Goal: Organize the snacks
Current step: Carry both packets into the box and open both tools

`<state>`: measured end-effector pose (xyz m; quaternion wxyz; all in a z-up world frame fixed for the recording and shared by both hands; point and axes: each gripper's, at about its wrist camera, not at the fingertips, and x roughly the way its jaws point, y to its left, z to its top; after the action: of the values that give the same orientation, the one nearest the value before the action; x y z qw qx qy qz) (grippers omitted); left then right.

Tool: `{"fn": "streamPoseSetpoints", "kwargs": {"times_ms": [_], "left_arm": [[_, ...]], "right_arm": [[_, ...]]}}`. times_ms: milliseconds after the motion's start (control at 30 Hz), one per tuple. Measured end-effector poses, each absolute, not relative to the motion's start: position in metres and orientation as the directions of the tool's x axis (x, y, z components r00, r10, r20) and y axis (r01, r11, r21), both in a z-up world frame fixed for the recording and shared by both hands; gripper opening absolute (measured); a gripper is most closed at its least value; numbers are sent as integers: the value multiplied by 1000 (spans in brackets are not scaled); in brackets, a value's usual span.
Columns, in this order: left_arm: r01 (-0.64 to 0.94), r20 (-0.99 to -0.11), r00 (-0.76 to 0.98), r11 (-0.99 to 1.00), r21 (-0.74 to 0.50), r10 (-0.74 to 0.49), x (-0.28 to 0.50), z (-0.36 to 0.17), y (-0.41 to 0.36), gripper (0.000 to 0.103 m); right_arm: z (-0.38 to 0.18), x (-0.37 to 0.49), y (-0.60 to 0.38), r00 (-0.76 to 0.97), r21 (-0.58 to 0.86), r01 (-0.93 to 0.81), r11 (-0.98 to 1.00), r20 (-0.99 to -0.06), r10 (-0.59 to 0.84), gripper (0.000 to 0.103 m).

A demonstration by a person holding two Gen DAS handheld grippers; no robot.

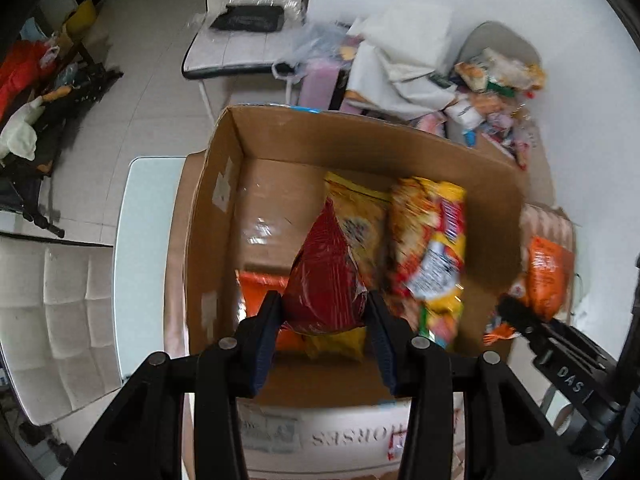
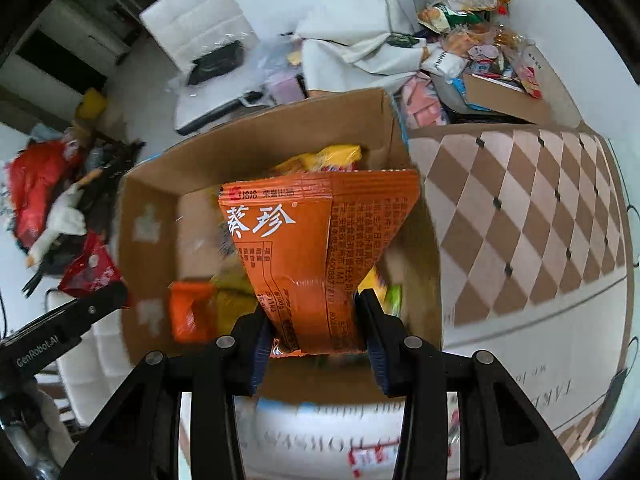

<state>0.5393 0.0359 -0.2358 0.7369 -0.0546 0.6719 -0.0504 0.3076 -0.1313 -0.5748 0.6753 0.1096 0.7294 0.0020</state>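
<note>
White surface under an open cardboard box (image 1: pixel 224 200); left gripper (image 1: pixel 324 312) pinches a red packet (image 1: pixel 324 280), right gripper (image 2: pixel 316 316) an orange packet (image 2: pixel 296 248) (light, crinkly, slippery: pinch the sealed ends).

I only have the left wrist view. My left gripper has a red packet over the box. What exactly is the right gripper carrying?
Observer: The right gripper is shut on an orange packet with white Chinese characters.
Operator: Is that packet over the cardboard box yet?
Observer: Yes, in the right wrist view it hangs above the cardboard box, over the snacks inside.
Operator: What lies right of the box?
Observer: A tablecloth with brown and white diamonds, beside the box's right wall.
</note>
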Motion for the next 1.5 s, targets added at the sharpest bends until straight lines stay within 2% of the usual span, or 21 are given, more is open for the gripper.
{"fn": "streamPoseSetpoints", "kwargs": {"times_ms": [400, 433, 467, 500, 533, 567, 700, 900, 1000, 1167, 1200, 1267, 1500], "left_arm": [[-29, -991, -76, 994, -107, -109, 601, -309, 39, 43], [-34, -989, -91, 993, -111, -114, 604, -314, 39, 43], [-39, -988, -100, 992, -118, -121, 606, -317, 39, 51], [-41, -987, -104, 992, -120, -124, 608, -319, 39, 58], [-37, -988, -97, 992, -118, -121, 609, -319, 38, 71], [-34, -989, -89, 993, -113, -116, 609, -319, 37, 76], [-29, -990, -78, 993, -118, -120, 611, -319, 36, 77], [-25, -991, -55, 992, -121, -123, 609, -311, 36, 77], [-18, -991, -27, 992, -129, -129, 605, -303, 35, 77], [25, -992, 92, 996, -89, -91, 587, -277, 32, 77], [27, -990, 104, 996, -89, -92, 584, -274, 32, 80], [36, -988, 120, 995, -94, -98, 576, -268, 31, 94], [65, -977, 198, 995, -71, -83, 541, -242, 26, 95]], "right_arm": [[-656, 357, -151, -160, 57, 226, 972, -983, 95, 46], [-662, 359, -153, -173, 61, 235, 970, -980, 103, 54], [-667, 360, -155, -180, 60, 239, 969, -978, 106, 65], [-670, 362, -156, -178, 86, 249, 965, -975, 132, 66], [-672, 362, -156, -182, 86, 247, 965, -974, 133, 69], [-673, 363, -155, -184, 88, 244, 966, -974, 135, 74], [-678, 363, -148, -185, 82, 221, 972, -975, 124, 80], [-670, 361, -144, -172, 82, 209, 975, -978, 119, 84], [-660, 358, -140, -157, 76, 184, 980, -982, 106, 92], [-643, 346, -136, -124, 72, 152, 986, -988, 91, 95], [-639, 343, -135, -117, 67, 145, 987, -989, 85, 95], [-631, 336, -133, -101, 64, 130, 989, -992, 77, 96], [-598, 307, -130, -49, 55, 98, 994, -997, 60, 98]]}}
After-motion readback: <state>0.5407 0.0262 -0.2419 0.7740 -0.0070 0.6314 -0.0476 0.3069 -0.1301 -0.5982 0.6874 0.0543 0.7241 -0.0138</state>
